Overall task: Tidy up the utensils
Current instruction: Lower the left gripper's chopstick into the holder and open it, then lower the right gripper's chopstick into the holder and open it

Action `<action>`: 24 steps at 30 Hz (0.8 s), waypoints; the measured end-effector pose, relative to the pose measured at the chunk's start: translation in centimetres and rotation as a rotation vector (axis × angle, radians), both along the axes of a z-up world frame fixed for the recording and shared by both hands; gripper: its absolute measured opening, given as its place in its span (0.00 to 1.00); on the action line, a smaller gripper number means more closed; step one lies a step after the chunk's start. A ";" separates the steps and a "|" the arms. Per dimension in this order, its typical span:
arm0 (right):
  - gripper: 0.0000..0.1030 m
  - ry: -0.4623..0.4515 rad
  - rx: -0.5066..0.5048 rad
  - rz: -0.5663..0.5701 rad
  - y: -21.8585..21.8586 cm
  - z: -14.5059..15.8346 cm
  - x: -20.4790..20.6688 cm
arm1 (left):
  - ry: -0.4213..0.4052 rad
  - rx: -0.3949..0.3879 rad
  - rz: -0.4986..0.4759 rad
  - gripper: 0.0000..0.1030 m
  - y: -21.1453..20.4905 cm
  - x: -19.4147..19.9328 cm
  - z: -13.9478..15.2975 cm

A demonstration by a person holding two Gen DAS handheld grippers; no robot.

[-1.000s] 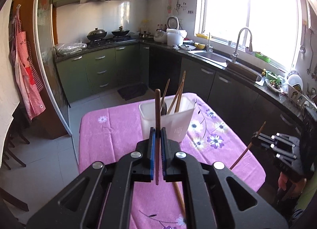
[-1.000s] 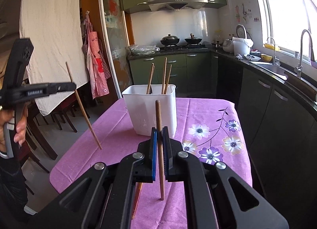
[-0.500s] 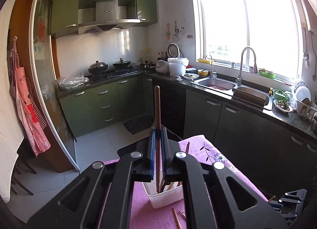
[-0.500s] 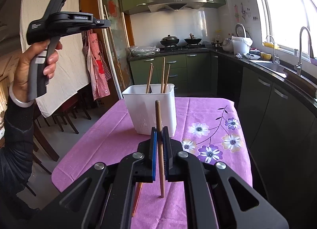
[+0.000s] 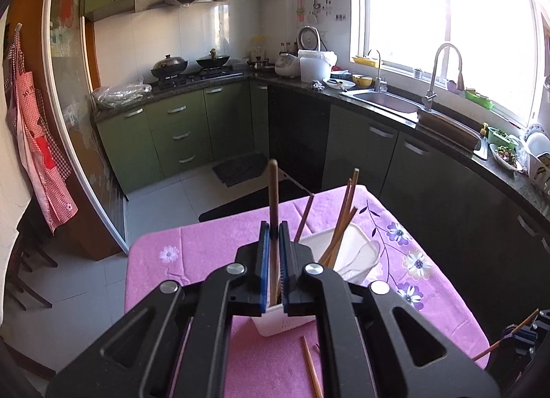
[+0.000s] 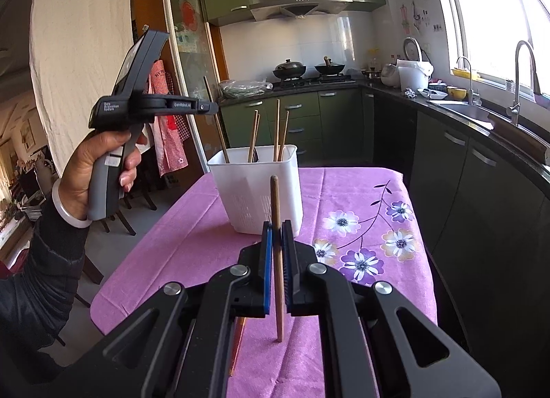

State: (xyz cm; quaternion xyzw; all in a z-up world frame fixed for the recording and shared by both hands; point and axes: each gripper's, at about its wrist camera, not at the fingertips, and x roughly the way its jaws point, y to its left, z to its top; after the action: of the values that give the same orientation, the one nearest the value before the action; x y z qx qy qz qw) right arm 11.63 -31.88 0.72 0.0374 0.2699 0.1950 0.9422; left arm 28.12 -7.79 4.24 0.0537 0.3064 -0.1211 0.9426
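Green-cabinet kitchen, sunny window over the sink, and a table (image 6: 192,246) under a purple flowered cloth in the middle of it all.

Left wrist view first: the left gripper (image 5: 274,260) was clamped tight on a brown chopstick (image 5: 273,198), standing nearly upright, with its lower end reaching down over the white utensil holder (image 5: 357,257). This view looked down into the holder, so you could see a white spoon (image 5: 361,255) lying in there beside the leaning chopsticks (image 5: 343,212), which the other camera didn't show. Also a loose chopstick (image 5: 311,368) lay on the cloth just in front of the holder. The right gripper (image 5: 522,339) peeked in at the bottom right corner with a stick poking out.

Right wrist view: the right gripper (image 6: 277,260) was closed on its own chopstick (image 6: 276,253), upright over the cloth, apart from the holder (image 6: 256,188). Only here could you see the person's hand (image 6: 99,164) gripping the left tool, a white bangle (image 6: 70,212) on the wrist, and its stick (image 6: 216,119) angling into the holder's left side.

Versus a second earlier: the left gripper had swung up and over from low beside the table to right above the holder. The right one hadn't budged.
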 end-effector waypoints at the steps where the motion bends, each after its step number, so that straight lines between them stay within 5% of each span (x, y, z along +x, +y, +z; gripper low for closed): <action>1: 0.06 0.001 -0.003 0.004 0.1 0.2 0.2 | 0.007 0.001 -0.002 0.11 0.0 -0.3 -0.4; 3: 0.06 -0.010 -0.014 0.008 0.4 0.9 0.7 | 0.011 0.001 -0.001 0.43 0.2 -1.0 -1.0; 8: 0.06 -0.070 0.016 0.034 0.9 4.3 2.4 | -0.030 -0.032 -0.006 0.59 1.1 -4.7 -0.9; 11: 0.06 -0.137 0.068 0.051 1.3 7.7 4.0 | -0.077 -0.069 0.023 0.82 2.4 -7.9 -0.7; 17: 0.06 -0.272 0.150 -0.009 2.0 13.1 8.3 | -0.109 -0.066 0.060 0.86 3.8 -13.1 -2.0; 24: 0.06 -0.290 0.177 -0.077 2.2 14.0 13.4 | -0.032 -0.074 0.075 0.86 5.1 -14.8 -4.8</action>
State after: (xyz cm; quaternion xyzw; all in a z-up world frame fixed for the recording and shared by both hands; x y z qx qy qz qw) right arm 25.06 -29.69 14.74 0.1022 0.1112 0.1851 0.9710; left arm 13.35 -2.72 -0.54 0.0091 0.2882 -0.0961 0.9527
